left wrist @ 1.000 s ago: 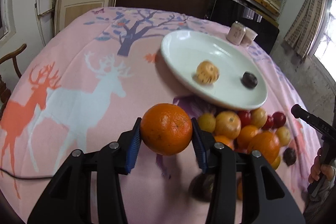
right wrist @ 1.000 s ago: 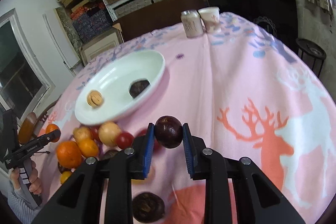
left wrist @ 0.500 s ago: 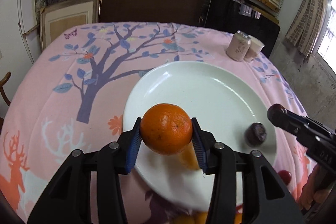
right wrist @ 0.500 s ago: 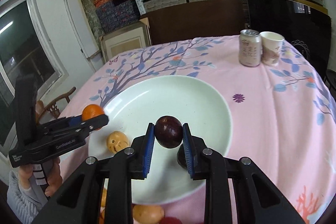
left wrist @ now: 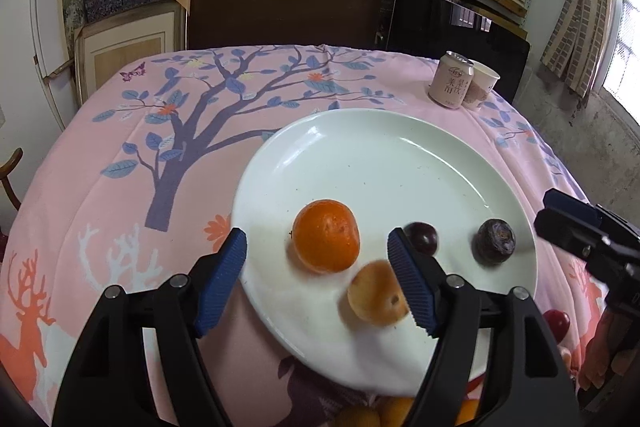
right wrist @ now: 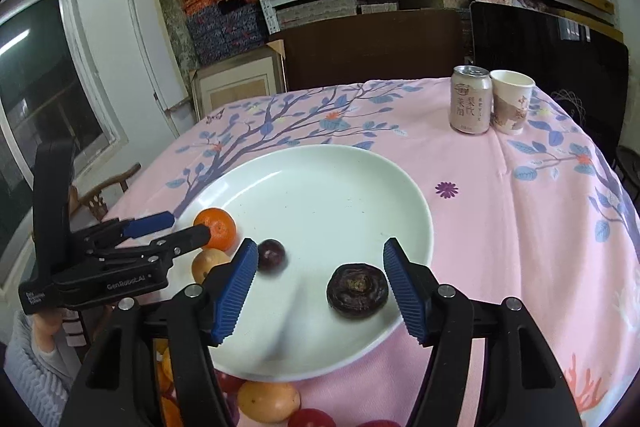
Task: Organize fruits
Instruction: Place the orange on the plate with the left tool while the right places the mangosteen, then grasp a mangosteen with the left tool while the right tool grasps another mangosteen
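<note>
A white plate point(left wrist: 380, 155) point(right wrist: 320, 187) sits on the pink tablecloth. On it lie an orange point(left wrist: 326, 235) point(right wrist: 216, 228), a pale yellow fruit point(left wrist: 376, 293) point(right wrist: 208, 263), a small dark plum point(left wrist: 421, 238) point(right wrist: 271, 254) and a wrinkled dark fruit point(left wrist: 495, 241) point(right wrist: 357, 290). My left gripper point(left wrist: 318, 283) is open and empty, just before the orange. My right gripper point(right wrist: 316, 287) is open and empty above the plate's near edge, between the plum and the wrinkled fruit. Each gripper shows in the other's view: the left point(right wrist: 160, 231), the right point(left wrist: 568, 223).
A drink can point(right wrist: 470, 99) point(left wrist: 450, 79) and a paper cup point(right wrist: 511, 102) point(left wrist: 482, 85) stand at the table's far right. Several loose fruits point(right wrist: 268, 401) point(left wrist: 556, 323) lie on the cloth below the plate's near edge. Shelves and a dark chair stand behind the table.
Both grippers have opened over the plate. The orange dropped from the left one and the dark plum from the right one; both now lie on the plate.
</note>
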`<state>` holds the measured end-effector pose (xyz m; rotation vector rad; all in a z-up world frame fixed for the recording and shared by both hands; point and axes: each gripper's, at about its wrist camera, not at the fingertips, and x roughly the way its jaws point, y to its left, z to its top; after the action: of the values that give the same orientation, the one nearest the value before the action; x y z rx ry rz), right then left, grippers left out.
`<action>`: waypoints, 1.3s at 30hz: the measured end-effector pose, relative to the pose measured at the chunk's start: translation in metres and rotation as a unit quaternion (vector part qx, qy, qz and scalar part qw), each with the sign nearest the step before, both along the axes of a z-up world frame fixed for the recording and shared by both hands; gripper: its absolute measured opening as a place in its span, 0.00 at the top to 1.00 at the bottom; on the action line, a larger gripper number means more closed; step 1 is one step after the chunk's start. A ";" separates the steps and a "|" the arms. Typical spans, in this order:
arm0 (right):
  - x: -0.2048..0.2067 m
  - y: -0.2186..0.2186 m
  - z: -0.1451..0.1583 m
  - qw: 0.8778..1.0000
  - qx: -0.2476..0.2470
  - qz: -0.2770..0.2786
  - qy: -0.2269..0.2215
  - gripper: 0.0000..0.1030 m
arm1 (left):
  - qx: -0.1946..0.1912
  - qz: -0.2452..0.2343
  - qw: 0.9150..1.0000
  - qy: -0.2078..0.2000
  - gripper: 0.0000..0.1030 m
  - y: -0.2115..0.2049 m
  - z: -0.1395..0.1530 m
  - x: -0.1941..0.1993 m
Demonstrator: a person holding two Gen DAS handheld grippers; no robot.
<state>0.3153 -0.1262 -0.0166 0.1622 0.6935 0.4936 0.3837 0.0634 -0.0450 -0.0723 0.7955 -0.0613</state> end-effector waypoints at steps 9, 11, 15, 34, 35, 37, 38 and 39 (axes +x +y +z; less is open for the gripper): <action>-0.082 -0.073 -0.006 0.993 0.074 -0.087 -0.024 0.26 | -0.014 0.029 0.999 -0.023 0.24 0.013 0.002 -0.102; -0.105 -0.090 -0.014 0.990 0.103 -0.098 -0.012 0.26 | -0.035 0.032 0.998 -0.027 0.22 0.019 -0.001 -0.132; -0.148 -0.119 -0.025 0.985 0.132 -0.111 -0.002 0.22 | -0.053 0.035 0.998 -0.027 0.22 0.024 -0.011 -0.176; -0.223 -0.153 -0.029 0.983 0.142 -0.118 0.013 0.19 | -0.026 0.017 0.999 -0.028 0.20 0.009 -0.012 -0.225; -0.223 -0.149 -0.029 0.984 0.140 -0.113 0.013 0.19 | -0.021 0.011 0.999 -0.029 0.20 0.007 -0.013 -0.226; -0.225 -0.142 -0.028 0.986 0.134 -0.102 0.012 0.19 | -0.014 0.003 0.999 -0.029 0.20 0.003 -0.013 -0.226; -0.226 -0.137 -0.027 0.987 0.129 -0.096 0.010 0.19 | -0.010 0.000 1.000 -0.028 0.20 0.002 -0.013 -0.227; -0.227 -0.132 -0.027 0.988 0.123 -0.090 0.010 0.19 | -0.007 -0.003 1.000 -0.026 0.20 0.000 -0.013 -0.226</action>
<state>0.0879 -0.2583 -0.0434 0.4587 0.6282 0.4041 0.1578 0.0633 -0.0585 -0.0815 0.7426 -0.0740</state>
